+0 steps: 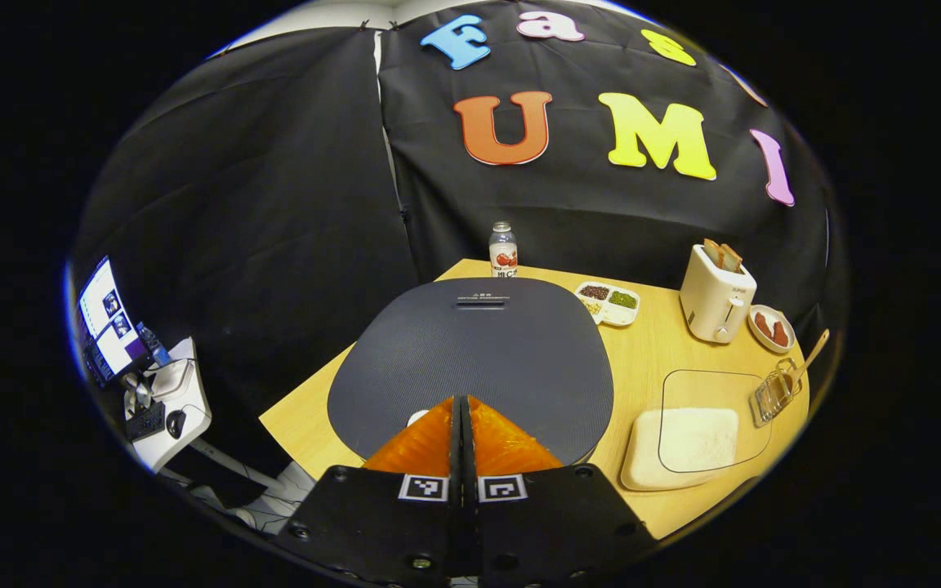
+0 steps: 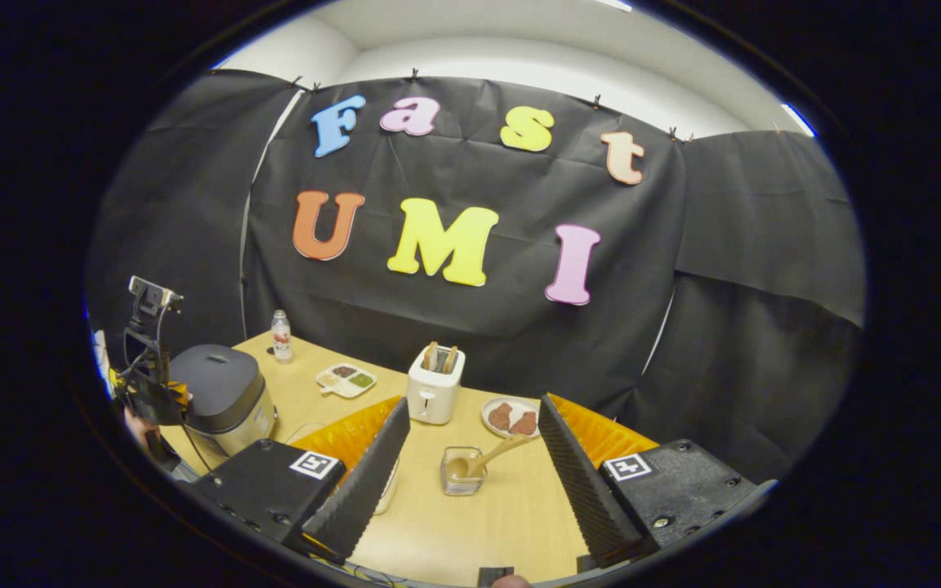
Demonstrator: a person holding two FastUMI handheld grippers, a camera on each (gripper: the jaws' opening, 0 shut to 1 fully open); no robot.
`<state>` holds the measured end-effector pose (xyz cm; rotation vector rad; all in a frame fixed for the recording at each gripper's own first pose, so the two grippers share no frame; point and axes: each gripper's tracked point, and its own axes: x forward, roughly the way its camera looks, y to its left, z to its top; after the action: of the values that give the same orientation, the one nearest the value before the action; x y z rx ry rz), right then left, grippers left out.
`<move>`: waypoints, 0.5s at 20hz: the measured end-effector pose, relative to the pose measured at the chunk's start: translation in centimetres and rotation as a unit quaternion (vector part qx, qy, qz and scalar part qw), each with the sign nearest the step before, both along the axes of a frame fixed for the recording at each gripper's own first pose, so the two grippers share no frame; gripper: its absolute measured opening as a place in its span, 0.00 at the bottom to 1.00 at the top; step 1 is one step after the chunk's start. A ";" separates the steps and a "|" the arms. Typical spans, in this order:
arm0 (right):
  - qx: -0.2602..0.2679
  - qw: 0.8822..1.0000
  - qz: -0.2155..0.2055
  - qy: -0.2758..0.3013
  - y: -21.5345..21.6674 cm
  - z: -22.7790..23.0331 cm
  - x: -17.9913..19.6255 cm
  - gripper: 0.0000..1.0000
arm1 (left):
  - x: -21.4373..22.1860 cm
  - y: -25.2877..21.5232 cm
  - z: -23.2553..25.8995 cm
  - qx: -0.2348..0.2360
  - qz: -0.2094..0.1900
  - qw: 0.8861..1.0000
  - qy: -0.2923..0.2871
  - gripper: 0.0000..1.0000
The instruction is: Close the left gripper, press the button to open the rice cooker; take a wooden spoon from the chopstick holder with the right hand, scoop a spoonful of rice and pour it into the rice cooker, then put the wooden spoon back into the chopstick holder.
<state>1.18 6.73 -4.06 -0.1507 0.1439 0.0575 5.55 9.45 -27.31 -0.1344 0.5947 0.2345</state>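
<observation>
The rice cooker (image 1: 470, 359) has a dark grey lid, which is down. My left gripper (image 1: 461, 402) hangs just above the lid's near edge with its fingers pressed together and nothing between them. A clear chopstick holder (image 1: 774, 394) at the table's right holds a wooden spoon (image 1: 810, 358) that leans out to the right. A flat box of white rice (image 1: 683, 441) under a clear lid lies beside the cooker. My right gripper (image 2: 474, 403) is open above the table, with the chopstick holder (image 2: 462, 472) and wooden spoon (image 2: 493, 454) between and beyond its fingers. The rice cooker (image 2: 221, 396) stands at the left.
A small bottle (image 1: 503, 249) stands at the table's far edge. A white tray of grains (image 1: 608, 302), a white toaster (image 1: 715, 302) with bread in it and a plate of reddish food (image 1: 769, 327) line the back right. A desk with a monitor (image 1: 111, 318) stands off the table's left.
</observation>
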 end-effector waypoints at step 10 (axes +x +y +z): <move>0.000 1.000 0.002 0.007 0.4 -0.4 0.1 1.00 | -0.2 -0.1 -0.5 -0.024 -0.002 1.000 0.017 0.01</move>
<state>1.24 7.08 -4.46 -0.1498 0.1569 0.0634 5.39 9.33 -27.85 -0.1750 0.6355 0.2186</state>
